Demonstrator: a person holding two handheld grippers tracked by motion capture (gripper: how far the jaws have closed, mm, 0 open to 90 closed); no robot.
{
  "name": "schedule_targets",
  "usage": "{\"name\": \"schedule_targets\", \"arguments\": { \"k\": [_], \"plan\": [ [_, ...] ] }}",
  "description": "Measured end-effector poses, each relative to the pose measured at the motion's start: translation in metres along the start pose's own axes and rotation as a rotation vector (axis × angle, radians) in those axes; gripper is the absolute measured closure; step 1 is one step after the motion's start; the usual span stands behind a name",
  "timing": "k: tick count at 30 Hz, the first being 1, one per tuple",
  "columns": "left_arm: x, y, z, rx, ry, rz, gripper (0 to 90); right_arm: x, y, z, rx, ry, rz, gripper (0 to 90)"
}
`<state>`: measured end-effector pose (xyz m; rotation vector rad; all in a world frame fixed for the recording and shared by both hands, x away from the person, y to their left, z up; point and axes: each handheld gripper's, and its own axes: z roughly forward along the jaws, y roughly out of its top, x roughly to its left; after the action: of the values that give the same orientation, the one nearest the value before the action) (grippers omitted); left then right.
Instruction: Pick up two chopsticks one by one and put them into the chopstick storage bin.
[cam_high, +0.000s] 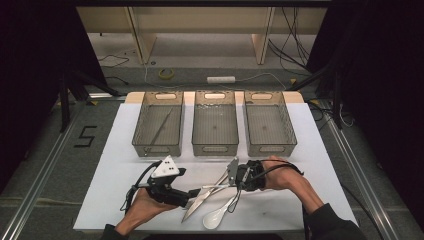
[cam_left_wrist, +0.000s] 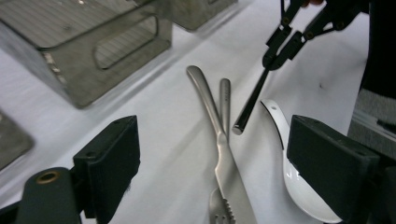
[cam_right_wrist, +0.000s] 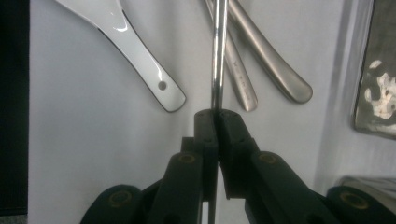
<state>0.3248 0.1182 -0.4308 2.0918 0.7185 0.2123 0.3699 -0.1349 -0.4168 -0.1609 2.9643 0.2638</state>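
right tongs (cam_right_wrist: 216, 116): jaws together, clamped on one end of a slim metal chopstick (cam_right_wrist: 217, 51), presumably so the rest of the rod hangs free of the table.
chopstick: runs straight out from the right jaws; seen from the left tongs, its free tip slopes down between the cutlery handles and the spoon.
left tongs (cam_high: 192, 192): jaws wide apart, nothing between the pads, low over the cutlery as if lining up a pick.
knife (cam_left_wrist: 224, 154): flat on the white table (cam_high: 310, 150), ahead of the left jaws, its handle beside the chopstick.
fork (cam_left_wrist: 225, 100): partly under the knife, handle alongside it.
white spoon (cam_right_wrist: 135, 46): just beside the chopstick, on the table.
three bins (cam_high: 215, 129): in a row beyond both tongs; the left-hand bin (cam_high: 159, 127) holds a thin rod, likely the matching chopstick, so that bin looks the probable destination.
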Motion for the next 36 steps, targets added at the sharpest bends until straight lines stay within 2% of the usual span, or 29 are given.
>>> {"name": "schedule_targets", "arguments": {
  "k": [3, 4, 8, 9, 11, 15, 19, 24, 27, 30, 36],
  "plan": [
    [-0.006, 0.002, 0.007, 0.025, -0.005, 0.035, 17.9, -0.001, 0.004, -0.002, -0.005, -0.005, -0.023, 86.9],
    [-0.008, 0.003, 0.008, 0.027, -0.009, 0.039, 18.2, 0.001, 0.005, -0.003, -0.015, -0.007, -0.006, 86.9],
    [-0.009, 0.004, 0.012, 0.034, -0.018, 0.053, 20.0, 0.000, 0.008, -0.005, -0.006, -0.013, -0.036, 86.9],
    [-0.009, 0.004, 0.012, 0.036, -0.015, 0.058, 20.8, 0.001, 0.010, -0.004, -0.013, -0.015, -0.024, 86.9],
    [-0.009, 0.004, 0.013, 0.042, -0.012, 0.073, 22.1, 0.000, 0.012, -0.005, -0.009, -0.015, -0.045, 86.9],
    [-0.011, 0.005, 0.016, 0.052, -0.020, 0.094, 25.8, 0.001, 0.016, -0.005, -0.003, -0.017, -0.049, 86.9],
    [-0.014, 0.006, 0.020, 0.070, -0.031, 0.126, 31.2, 0.001, 0.020, -0.007, 0.003, -0.018, -0.058, 86.9],
    [-0.018, 0.008, 0.025, 0.087, -0.039, 0.186, 39.2, 0.001, 0.025, -0.010, -0.008, -0.024, -0.079, 86.9],
    [-0.020, 0.008, 0.026, 0.089, -0.046, 0.205, 45.2, 0.001, 0.028, -0.009, -0.013, -0.027, -0.090, 86.9],
    [-0.020, 0.008, 0.026, 0.086, -0.053, 0.215, 50.8, 0.002, 0.029, -0.009, -0.014, -0.024, -0.083, 86.9],
    [-0.019, 0.009, 0.027, 0.087, -0.063, 0.225, 59.3, 0.003, 0.031, -0.009, -0.022, -0.021, -0.101, 86.9]
  ]
}}
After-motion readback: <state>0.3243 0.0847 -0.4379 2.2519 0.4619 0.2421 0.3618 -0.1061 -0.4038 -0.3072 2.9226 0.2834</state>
